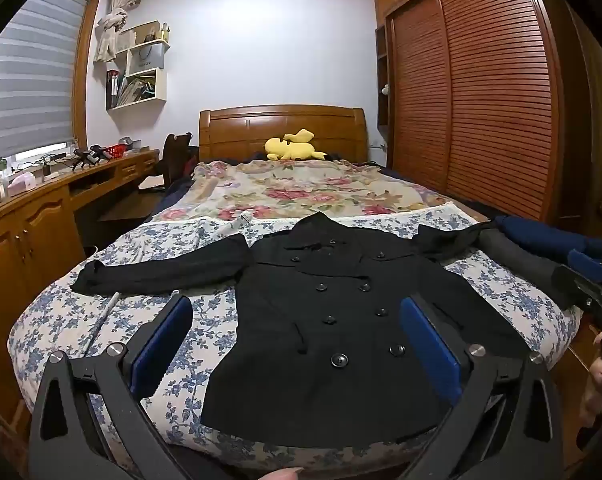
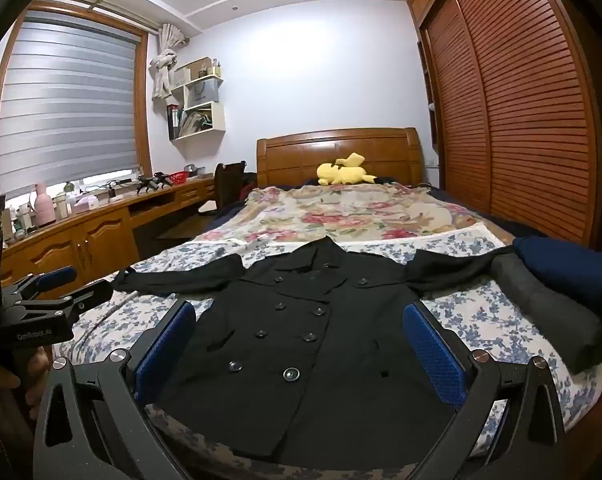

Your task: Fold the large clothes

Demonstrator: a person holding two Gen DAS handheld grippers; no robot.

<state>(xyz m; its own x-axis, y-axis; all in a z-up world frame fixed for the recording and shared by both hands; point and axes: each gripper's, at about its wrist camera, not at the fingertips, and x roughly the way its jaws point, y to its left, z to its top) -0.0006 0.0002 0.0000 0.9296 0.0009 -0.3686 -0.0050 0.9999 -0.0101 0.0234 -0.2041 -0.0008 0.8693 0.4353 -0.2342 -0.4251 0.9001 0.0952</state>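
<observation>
A black double-breasted coat [image 1: 333, 320] lies flat and face up on the bed, sleeves spread to both sides, collar toward the headboard; it also shows in the right wrist view [image 2: 313, 344]. My left gripper [image 1: 297, 320] is open and empty, held above the coat's hem at the foot of the bed. My right gripper [image 2: 301, 328] is open and empty, also above the hem. The right gripper shows at the right edge of the left wrist view [image 1: 593, 280]. The left gripper shows at the left edge of the right wrist view [image 2: 49, 292].
The bed has a blue floral sheet [image 1: 101, 320] and a pink floral blanket [image 1: 301, 192]. Folded dark clothes [image 2: 561, 300] lie by the coat's right sleeve. A yellow plush toy [image 1: 291, 147] lies at the headboard. A wooden desk [image 1: 41, 216] stands left, a wardrobe [image 1: 481, 100] right.
</observation>
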